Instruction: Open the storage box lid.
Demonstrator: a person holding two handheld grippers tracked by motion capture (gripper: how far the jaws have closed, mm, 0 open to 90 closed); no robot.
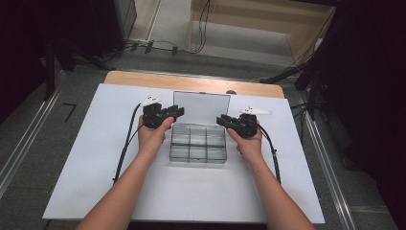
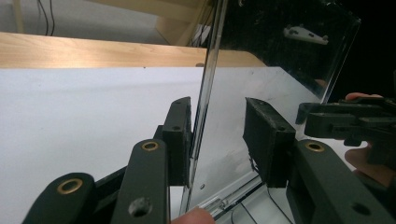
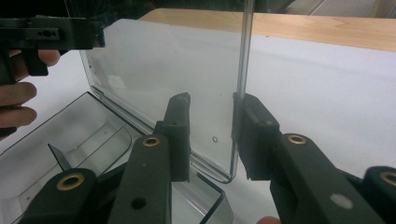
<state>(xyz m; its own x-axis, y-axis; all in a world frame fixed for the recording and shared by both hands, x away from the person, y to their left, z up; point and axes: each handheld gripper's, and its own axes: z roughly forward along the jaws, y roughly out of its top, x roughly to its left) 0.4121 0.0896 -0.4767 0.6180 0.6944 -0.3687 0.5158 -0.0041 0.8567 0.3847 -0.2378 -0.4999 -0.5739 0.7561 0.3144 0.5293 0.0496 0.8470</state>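
Observation:
A clear plastic compartment box (image 1: 197, 143) sits mid-table with its lid (image 1: 201, 106) standing upright at the back. My left gripper (image 1: 178, 112) is at the lid's left side edge and my right gripper (image 1: 221, 120) at its right side edge. In the left gripper view the lid's edge (image 2: 210, 84) stands between the jaws of the left gripper (image 2: 218, 126), close against the left jaw, with a gap to the right one. In the right gripper view the lid's edge (image 3: 245, 70) lies against the right jaw of the right gripper (image 3: 212, 121), and the left jaw stands apart. The box's compartments (image 3: 84, 135) look empty.
A white sheet (image 1: 95, 143) covers the wooden table (image 1: 143, 79), with bare room to either side of the box and in front of it. Black cables (image 1: 125, 143) trail from both grippers along the forearms. Floor, wires and dark stands lie beyond the far edge.

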